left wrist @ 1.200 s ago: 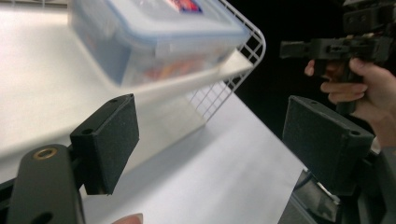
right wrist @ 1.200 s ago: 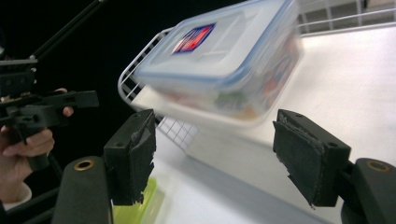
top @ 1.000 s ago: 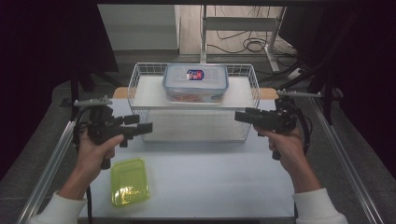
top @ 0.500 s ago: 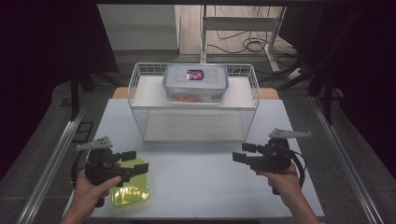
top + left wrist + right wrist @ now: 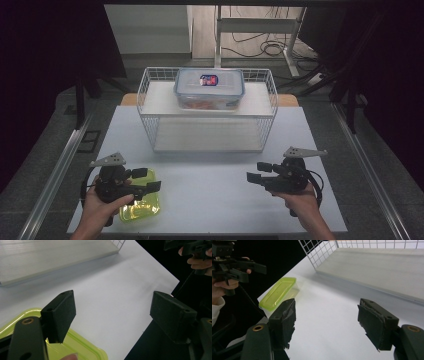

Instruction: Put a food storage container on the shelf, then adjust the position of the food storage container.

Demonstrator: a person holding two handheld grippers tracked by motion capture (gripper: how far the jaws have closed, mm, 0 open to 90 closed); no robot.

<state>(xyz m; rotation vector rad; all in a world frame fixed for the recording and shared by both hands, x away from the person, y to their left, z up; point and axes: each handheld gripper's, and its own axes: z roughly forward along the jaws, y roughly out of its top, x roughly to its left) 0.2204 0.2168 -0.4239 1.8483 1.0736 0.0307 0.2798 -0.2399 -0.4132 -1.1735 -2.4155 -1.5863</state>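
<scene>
A yellow-green lidded container point(image 5: 141, 206) lies flat at the table's front left. My left gripper point(image 5: 149, 180) hovers just over it, open, jaws pointing right; in the left gripper view the left gripper point(image 5: 116, 312) has nothing between its pads and the container point(image 5: 82, 350) lies under its left jaw. My right gripper point(image 5: 256, 171) is held low at the front right, open and empty, pointing left. The right gripper view has the right gripper point(image 5: 327, 320) wide apart above bare table, with the container point(image 5: 278, 292) and left gripper point(image 5: 254, 272) beyond. A clear lidded box point(image 5: 209, 87) sits on top of the wire rack point(image 5: 150, 110).
The wire rack stands at the middle back of the white table point(image 5: 210, 200), with a flat board point(image 5: 205, 135) as its lower shelf. Metal rails point(image 5: 55, 175) run along both table sides. Cables point(image 5: 260, 47) lie on the floor behind.
Both hands have come down and back from beside the rack to the table's front edge. The left gripper now hangs over the yellow-green container. Both stay open.
</scene>
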